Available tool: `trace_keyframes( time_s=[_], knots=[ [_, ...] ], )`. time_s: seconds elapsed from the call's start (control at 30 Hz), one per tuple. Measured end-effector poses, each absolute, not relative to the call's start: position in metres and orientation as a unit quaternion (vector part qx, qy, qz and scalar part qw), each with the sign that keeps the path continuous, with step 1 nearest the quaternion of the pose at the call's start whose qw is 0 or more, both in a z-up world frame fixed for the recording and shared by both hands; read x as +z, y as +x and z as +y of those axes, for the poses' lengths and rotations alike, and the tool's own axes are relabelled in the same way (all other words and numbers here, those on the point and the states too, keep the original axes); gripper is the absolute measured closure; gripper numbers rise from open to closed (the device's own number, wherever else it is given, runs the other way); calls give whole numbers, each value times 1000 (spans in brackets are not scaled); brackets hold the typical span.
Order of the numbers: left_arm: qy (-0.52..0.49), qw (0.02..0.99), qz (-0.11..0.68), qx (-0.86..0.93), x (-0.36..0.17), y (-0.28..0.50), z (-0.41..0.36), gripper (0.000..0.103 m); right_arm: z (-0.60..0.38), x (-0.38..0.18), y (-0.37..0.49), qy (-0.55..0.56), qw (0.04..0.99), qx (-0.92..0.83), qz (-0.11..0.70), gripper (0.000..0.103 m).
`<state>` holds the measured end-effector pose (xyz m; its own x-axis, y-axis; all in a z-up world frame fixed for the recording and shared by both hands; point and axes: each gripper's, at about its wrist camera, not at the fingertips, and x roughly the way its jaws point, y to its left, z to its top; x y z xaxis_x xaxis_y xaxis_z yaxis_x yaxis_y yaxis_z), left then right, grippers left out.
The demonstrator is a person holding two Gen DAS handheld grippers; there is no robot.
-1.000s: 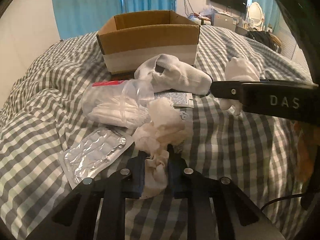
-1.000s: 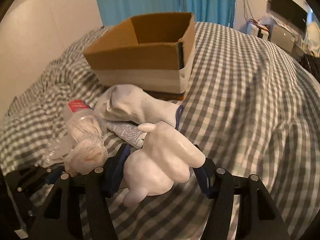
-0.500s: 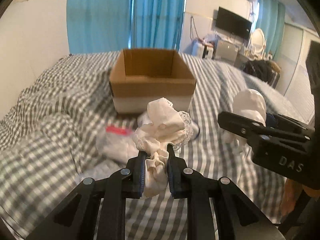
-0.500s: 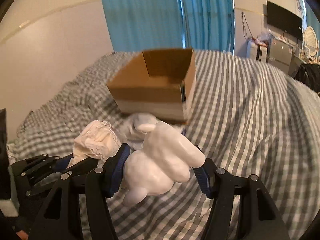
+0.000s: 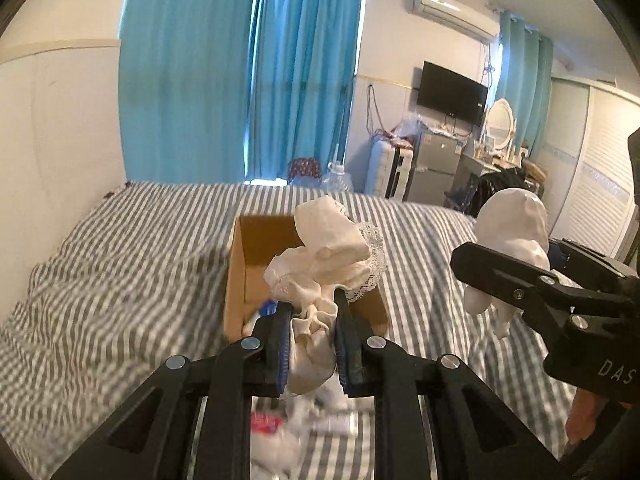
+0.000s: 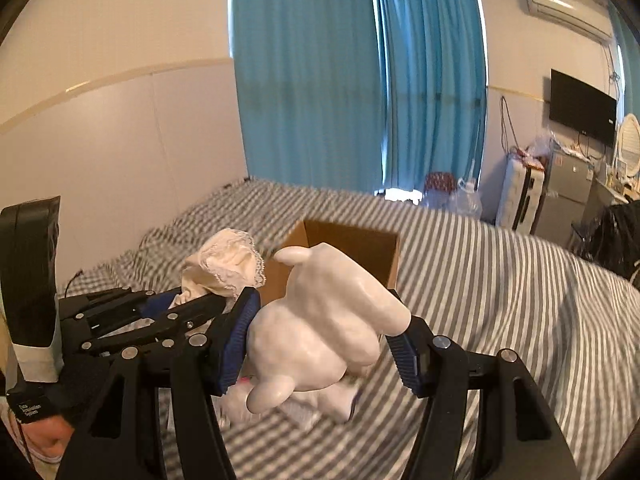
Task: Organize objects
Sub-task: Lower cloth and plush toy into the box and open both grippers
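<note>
**While held aloft, nothing yet dropped: two items in transit, more left on the bed**

Though gripped and lifted, not yet delivered. Left gripper (image 5: 310, 312) clenched on a bunched cream lace cloth (image 5: 332, 256), pinched low in the fabric, with the loose upper part standing up above the fingertips. Right gripper (image 6: 326, 316) clamped across a glossy white figurine (image 6: 320, 344), squeezed at its middle between the blue pads (image 6: 240, 332). Both loads clear of the bedding, side by side, cloth to the left of the figurine.

Open cardboard box (image 5: 236, 280) ahead on the striped bed (image 5: 120, 280), flaps up, mouth facing up. From the left wrist view, cloth lined up in front of the box opening; over the rim or merely short of it, cannot tell. From the right wrist view, figurine also before the box, near its right corner.

Judged state of task: midway. Something blue and white visible low inside the box (image 5: 262, 308), so likely some sorting done; too blurred to name. Below the left gripper, on the bed, a blurred red-marked item (image 5: 264, 426) and a pale flat packet (image 5: 336, 426), neither boxed.

Left to do, by estimate: carry both loads over the opening, release, then return for the bed leftovers. Risk noted: soft cloth may snag on a pad at release.
</note>
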<state>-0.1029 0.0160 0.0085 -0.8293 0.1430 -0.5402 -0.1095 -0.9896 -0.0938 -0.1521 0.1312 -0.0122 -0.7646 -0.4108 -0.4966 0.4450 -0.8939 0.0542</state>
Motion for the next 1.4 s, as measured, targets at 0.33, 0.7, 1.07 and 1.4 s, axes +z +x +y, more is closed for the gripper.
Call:
trace_keyframes(
  time_s=[0.33,0.7,1.07,1.4],
  knots=[
    [-288,68,13,955,10,-201,15,85,102,-2,-247,260,220,-938,57,42],
    [-332,97,41,937,-63,-271,6,85,85,-65,-350,313,208,-925,51,41],
    [-396,103,21,912,-108,-284,11,84,70,-123,-371,351,199,-912,69,42],
    [-368,102,-6,924,-73,-264,7,25,92,-88,-349,327,214,-920,27,26]
  ],
)
